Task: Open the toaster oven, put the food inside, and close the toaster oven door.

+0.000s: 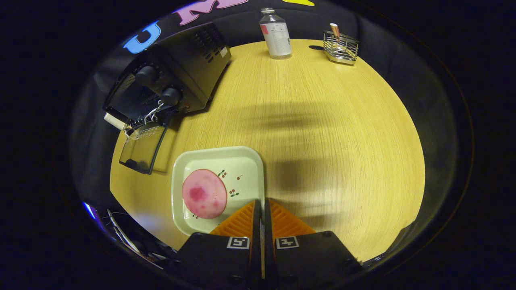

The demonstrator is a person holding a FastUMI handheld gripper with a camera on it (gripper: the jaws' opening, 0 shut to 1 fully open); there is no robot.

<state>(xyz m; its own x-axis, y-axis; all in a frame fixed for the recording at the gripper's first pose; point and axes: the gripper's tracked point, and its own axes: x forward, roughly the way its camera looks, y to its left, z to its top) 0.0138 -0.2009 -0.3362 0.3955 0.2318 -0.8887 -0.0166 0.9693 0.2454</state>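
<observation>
Fingers: I see my gripper (262, 209) with its two fingers pressed close together, with only a thin slit between them. They hold nothing.

Plate edge: The tips sit right over the near right rim of the plate (217, 155). I cannot tell if they touch the rim or hang just above it.

Food: The round pink slice of food (204, 193) lies flat on the plate, just ahead of my fingers and off to the left of them. It is round, so it has no long side to line up with.

Oven: The toaster oven (181, 72) stands far beyond the plate, further to the left of my fingers. Its door (142, 149) already hangs open, tipped down toward the table. I think some wire rack shows at the mouth, but it is dark there and hard to see.

Next move, my guess: The opening step looks done. I would need to part the fingers and swing left to get at the food or the plate, then carry it away from me toward the oven mouth.

Far things: A bottle (276, 34) and a wire basket (341, 48) stand well beyond my fingers, at the far edge of the table (342, 141).

Count: one gripper, one plate, one slice of food, one oven, two knobs on it, one bottle, one basket.
</observation>
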